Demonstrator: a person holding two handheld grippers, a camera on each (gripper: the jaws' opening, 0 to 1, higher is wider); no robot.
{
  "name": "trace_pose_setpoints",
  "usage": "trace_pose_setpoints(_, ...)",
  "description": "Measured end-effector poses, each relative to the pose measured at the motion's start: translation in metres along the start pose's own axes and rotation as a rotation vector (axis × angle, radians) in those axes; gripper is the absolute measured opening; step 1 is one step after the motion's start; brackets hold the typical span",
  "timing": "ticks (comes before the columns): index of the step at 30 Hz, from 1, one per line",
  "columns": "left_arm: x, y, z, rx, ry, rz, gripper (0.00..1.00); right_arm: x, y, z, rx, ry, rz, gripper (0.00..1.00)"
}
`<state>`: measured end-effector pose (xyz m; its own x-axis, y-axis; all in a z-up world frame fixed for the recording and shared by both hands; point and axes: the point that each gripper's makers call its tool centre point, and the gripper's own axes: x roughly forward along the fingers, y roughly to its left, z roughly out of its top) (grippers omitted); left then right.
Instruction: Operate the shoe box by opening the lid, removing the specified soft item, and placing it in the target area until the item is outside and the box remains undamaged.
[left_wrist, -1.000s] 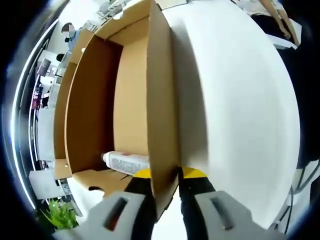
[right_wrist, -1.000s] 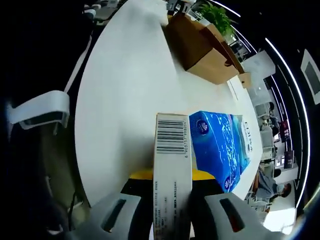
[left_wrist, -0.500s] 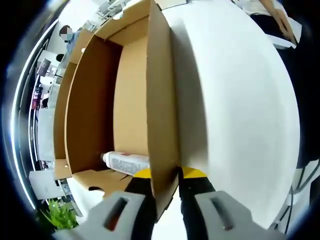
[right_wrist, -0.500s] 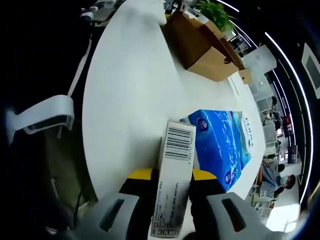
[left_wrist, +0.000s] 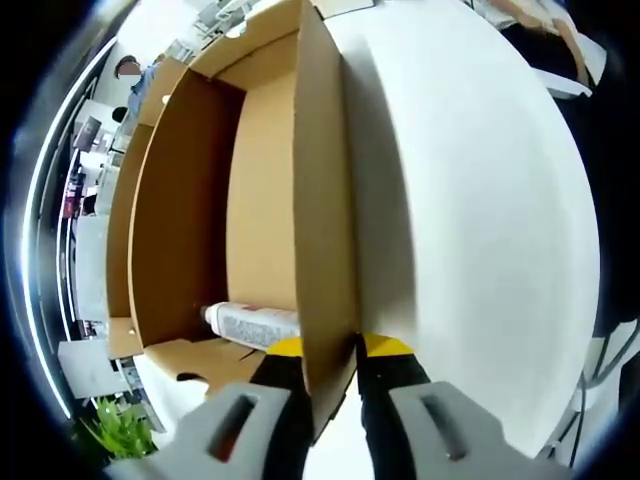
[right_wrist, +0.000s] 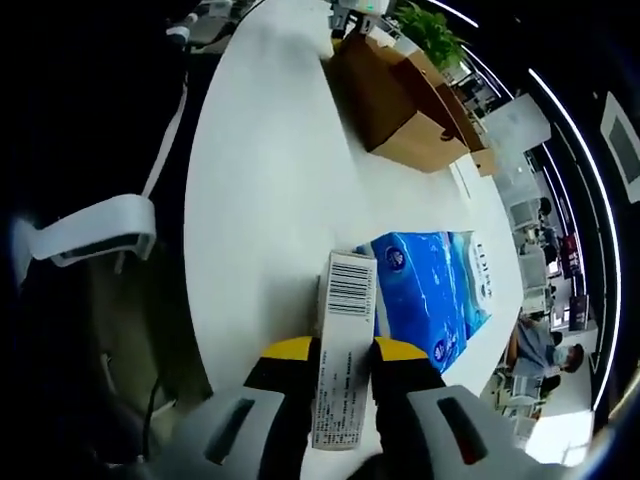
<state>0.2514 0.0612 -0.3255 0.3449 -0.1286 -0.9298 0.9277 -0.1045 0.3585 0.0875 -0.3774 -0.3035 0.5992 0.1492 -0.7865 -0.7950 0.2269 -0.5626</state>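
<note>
The left gripper (left_wrist: 328, 368) grips the wall of the open brown cardboard shoe box (left_wrist: 322, 240), with a white tube (left_wrist: 252, 325) inside. The right gripper (right_wrist: 345, 362) clamps a slim white barcode carton (right_wrist: 343, 345) on the white table (right_wrist: 270, 190), touching the blue soft tissue pack (right_wrist: 430, 295) at 3 o'clock.

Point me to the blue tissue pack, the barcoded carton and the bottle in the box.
blue tissue pack (right_wrist: 430, 300): right gripper view, middle of its top face.
barcoded carton (right_wrist: 349, 290): right gripper view, on the barcode.
bottle (left_wrist: 255, 326): left gripper view, its labelled side, at the box's near end.
</note>
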Motion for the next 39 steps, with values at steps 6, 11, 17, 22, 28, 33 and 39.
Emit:
trace_pose_setpoints(6,0.0000,-0.0002,-0.0001,0.000,0.003,0.000,0.13,-0.0004,0.0003,0.0001,-0.014,-0.007,-0.011,0.20)
trace_pose_setpoints(11,0.0001,-0.0002,0.0000,-0.002,0.004,-0.002,0.13,0.0022,-0.0010,0.0013,-0.040,-0.005,-0.037,0.20)
trace_pose_setpoints(17,0.0000,-0.0006,0.0001,-0.004,0.007,0.000,0.13,0.0047,-0.0030,0.0040,-0.060,-0.003,-0.066,0.20)
trace_pose_setpoints(22,0.0003,-0.0003,-0.0001,-0.005,0.012,0.000,0.13,0.0050,-0.0021,0.0049,-0.077,-0.008,-0.083,0.20)
trace_pose_setpoints(28,0.0003,-0.0003,-0.0005,-0.006,0.016,0.001,0.13,0.0048,-0.0013,0.0053,-0.088,-0.007,-0.096,0.20)
trace_pose_setpoints(33,0.0000,-0.0010,-0.0006,-0.006,0.019,0.000,0.13,0.0042,0.0003,0.0050,-0.092,-0.007,-0.088,0.20)
trace_pose_setpoints(39,-0.0001,-0.0010,-0.0007,-0.005,0.019,0.002,0.13,0.0041,0.0014,0.0049,-0.092,-0.003,-0.084,0.20)
